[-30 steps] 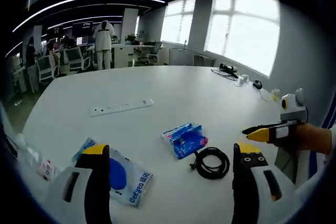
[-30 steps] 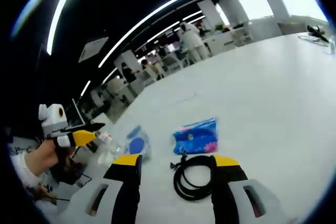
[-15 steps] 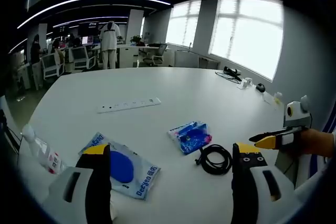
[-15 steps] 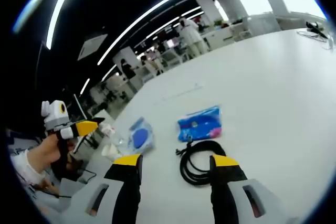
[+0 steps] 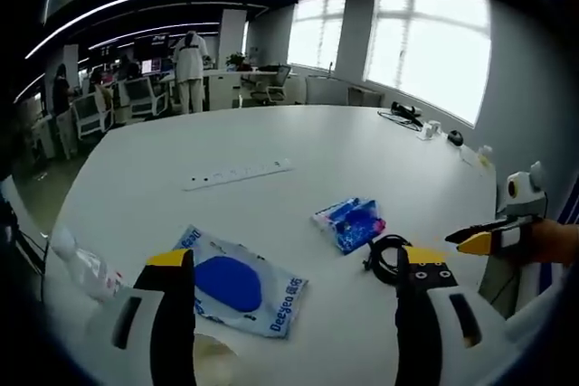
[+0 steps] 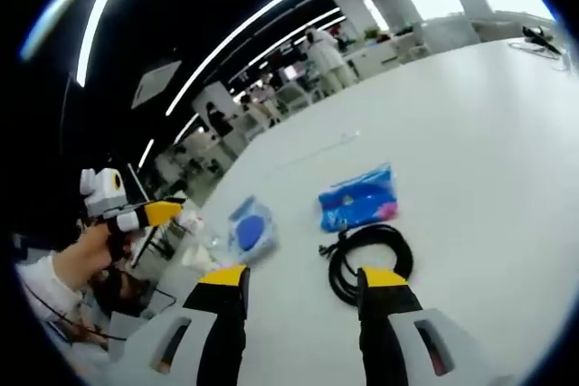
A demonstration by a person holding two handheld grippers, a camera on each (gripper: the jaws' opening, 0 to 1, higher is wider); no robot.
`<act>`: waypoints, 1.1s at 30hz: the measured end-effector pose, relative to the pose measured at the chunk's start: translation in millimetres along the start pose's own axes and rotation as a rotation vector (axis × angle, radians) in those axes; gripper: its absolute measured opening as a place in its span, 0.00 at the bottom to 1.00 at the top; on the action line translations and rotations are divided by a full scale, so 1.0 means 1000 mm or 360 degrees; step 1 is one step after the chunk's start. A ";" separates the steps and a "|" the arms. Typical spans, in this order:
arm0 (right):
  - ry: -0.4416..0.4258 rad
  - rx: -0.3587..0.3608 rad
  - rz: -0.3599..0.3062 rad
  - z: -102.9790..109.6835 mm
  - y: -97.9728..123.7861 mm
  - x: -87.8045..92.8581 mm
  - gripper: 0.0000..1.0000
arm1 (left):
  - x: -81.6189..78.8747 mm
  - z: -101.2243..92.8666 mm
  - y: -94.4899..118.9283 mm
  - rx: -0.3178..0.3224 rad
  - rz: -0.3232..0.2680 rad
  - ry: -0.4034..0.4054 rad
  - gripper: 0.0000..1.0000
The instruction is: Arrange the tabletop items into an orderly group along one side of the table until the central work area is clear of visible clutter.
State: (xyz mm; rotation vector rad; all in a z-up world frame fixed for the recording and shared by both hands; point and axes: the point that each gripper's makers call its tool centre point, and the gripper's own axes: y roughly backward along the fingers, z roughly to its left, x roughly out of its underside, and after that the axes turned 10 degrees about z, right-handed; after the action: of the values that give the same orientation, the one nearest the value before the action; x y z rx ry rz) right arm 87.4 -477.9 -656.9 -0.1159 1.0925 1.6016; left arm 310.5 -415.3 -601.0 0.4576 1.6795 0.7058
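Ahead at twelve o'clock, my open, empty right gripper (image 6: 291, 276) faces a floppy coiled cable (image 6: 371, 258); I'd pinch its bundled loops.

White table (image 5: 271, 142), black cable (image 6: 369, 258), blue packet (image 5: 351, 221), yellow-tipped black jaws.

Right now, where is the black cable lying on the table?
The cable lies coiled just ahead of the right gripper, beside the blue packet; in the left gripper view it sits low on the right.
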 end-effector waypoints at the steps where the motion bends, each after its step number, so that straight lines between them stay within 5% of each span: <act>1: -0.0006 -0.0011 0.0012 0.003 -0.003 0.003 0.48 | 0.001 0.004 0.000 -0.0007 0.0010 -0.0004 0.93; 11: -0.0050 -0.0182 0.0179 0.045 -0.033 0.034 0.47 | 0.002 0.071 0.002 -0.0154 0.0124 -0.0041 0.93; 22: -0.0121 -0.0209 0.0243 0.048 -0.048 0.041 0.45 | 0.005 0.107 -0.006 -0.0246 0.0194 -0.0034 0.92; 33: -0.0339 -0.0257 0.0297 0.060 -0.091 0.036 0.42 | 0.018 0.130 -0.044 -0.0225 0.0426 -0.0085 0.81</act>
State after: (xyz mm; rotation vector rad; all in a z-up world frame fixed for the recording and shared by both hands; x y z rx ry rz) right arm 175.9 -417.2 -697.1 0.0505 0.8283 1.8233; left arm 436.2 -409.5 -658.6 0.6016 1.5212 0.9929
